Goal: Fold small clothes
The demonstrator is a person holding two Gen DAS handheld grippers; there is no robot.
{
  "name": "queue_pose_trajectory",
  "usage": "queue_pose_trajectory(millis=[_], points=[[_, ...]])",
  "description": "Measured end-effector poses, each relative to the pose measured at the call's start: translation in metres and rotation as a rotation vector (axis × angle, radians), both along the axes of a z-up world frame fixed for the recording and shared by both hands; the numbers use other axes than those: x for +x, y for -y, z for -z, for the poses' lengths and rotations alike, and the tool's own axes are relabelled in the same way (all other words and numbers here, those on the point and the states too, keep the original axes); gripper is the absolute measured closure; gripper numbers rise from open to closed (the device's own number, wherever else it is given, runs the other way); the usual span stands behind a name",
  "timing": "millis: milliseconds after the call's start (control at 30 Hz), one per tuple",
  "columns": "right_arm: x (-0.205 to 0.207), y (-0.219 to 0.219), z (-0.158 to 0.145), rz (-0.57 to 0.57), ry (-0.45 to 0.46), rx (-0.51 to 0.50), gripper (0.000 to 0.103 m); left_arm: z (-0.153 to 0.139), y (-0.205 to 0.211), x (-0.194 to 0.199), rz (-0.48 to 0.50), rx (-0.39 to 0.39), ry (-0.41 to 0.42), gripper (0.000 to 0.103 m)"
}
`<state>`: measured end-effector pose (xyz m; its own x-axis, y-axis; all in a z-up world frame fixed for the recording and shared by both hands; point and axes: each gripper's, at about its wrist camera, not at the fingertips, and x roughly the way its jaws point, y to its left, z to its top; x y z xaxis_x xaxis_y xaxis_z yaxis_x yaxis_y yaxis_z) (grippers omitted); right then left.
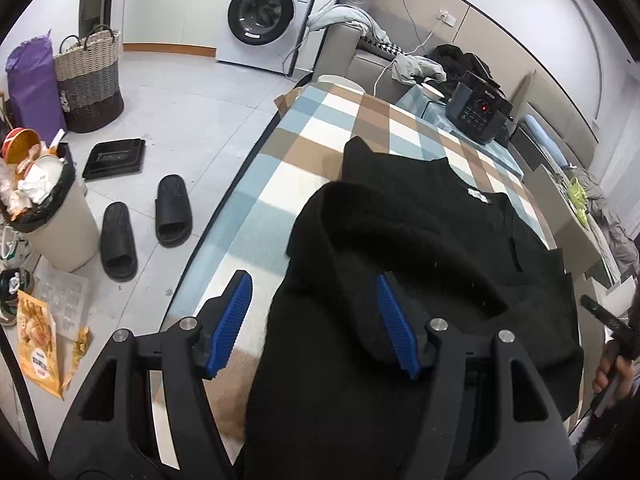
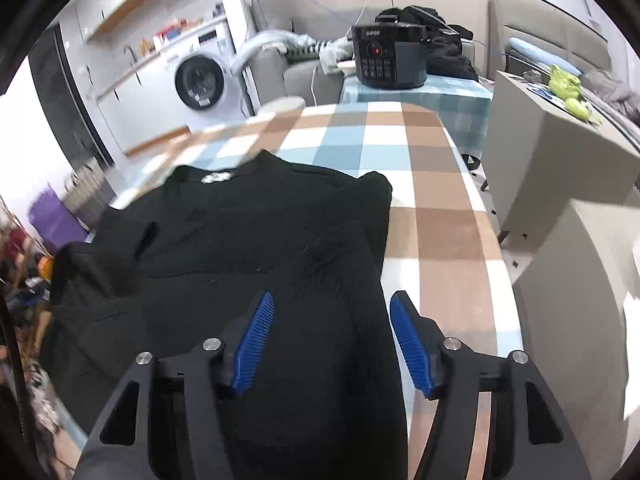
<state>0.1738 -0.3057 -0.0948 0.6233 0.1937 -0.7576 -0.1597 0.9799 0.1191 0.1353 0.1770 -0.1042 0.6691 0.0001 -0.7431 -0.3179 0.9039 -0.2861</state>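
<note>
A black sweater [image 1: 420, 232] with a white neck label lies spread on the checked tablecloth [image 1: 280, 152], its sleeve folded in over the body. My left gripper [image 1: 314, 320] hovers over the sweater's left side, open, blue pads [image 1: 232, 320] wide apart and pressing on nothing. In the right wrist view the same sweater [image 2: 240, 232] covers the left half of the tablecloth [image 2: 440, 208]. My right gripper [image 2: 332, 340] is open above the sweater's right edge, and the cloth lies loose below its pads [image 2: 408, 344].
A black pressure cooker [image 1: 478, 110] stands past the table's far end. On the floor to the left are slippers [image 1: 172, 208], a full trash bin [image 1: 48, 216] and a woven basket [image 1: 90, 76]. A grey cabinet [image 2: 552, 152] stands right of the table. A hand [image 1: 612, 372] shows at the right edge.
</note>
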Motion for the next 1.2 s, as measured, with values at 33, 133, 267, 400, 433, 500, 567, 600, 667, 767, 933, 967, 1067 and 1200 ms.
queue_pose_trajectory(millis=[33,133,267,400,433,500,567,600,667,767,933,967,1067,1200], points=[[0.004,-0.005,0.004,-0.021,-0.005,-0.009,0.041,0.000,0.000,0.006,0.002,0.002,-0.001,0.041],[0.023,-0.018,0.018,-0.052,-0.041,-0.085,0.041,0.004,0.002,0.020,0.007,0.004,-0.009,0.041],[0.031,-0.018,0.034,-0.059,-0.062,-0.121,0.057,0.011,0.002,0.032,0.004,0.011,-0.027,0.041],[0.032,-0.013,0.043,-0.044,-0.053,-0.178,0.081,0.021,0.002,0.038,0.000,0.008,-0.037,0.041],[0.031,-0.013,0.045,-0.045,-0.055,-0.190,0.082,0.023,0.002,0.039,0.000,0.005,-0.039,0.041],[0.028,-0.013,0.045,-0.055,-0.043,-0.205,0.088,0.027,0.002,0.040,0.000,-0.002,-0.040,0.041],[0.026,-0.015,0.047,-0.066,-0.030,-0.236,0.092,0.031,0.003,0.040,0.001,-0.007,-0.043,0.041],[0.025,-0.016,0.046,-0.075,-0.023,-0.243,0.101,0.032,0.004,0.040,0.002,-0.008,-0.044,0.041],[0.022,-0.017,0.043,-0.070,-0.006,-0.240,0.102,0.034,0.005,0.040,0.004,-0.008,-0.049,0.041],[0.014,-0.013,0.028,-0.066,0.042,-0.187,0.102,0.034,0.006,0.036,0.009,-0.003,-0.046,0.041],[0.015,-0.009,0.018,-0.087,-0.013,-0.152,0.088,0.032,0.005,0.031,0.004,-0.008,-0.041,0.041],[0.016,-0.011,0.018,-0.080,-0.014,-0.159,0.069,0.032,0.006,0.031,0.004,-0.012,-0.040,0.041],[0.018,-0.018,0.018,-0.071,0.001,-0.163,0.053,0.032,0.008,0.027,0.007,-0.013,-0.039,0.041],[0.029,-0.031,0.032,-0.076,-0.024,-0.215,0.053,0.033,0.011,0.023,0.014,-0.016,-0.045,0.041]])
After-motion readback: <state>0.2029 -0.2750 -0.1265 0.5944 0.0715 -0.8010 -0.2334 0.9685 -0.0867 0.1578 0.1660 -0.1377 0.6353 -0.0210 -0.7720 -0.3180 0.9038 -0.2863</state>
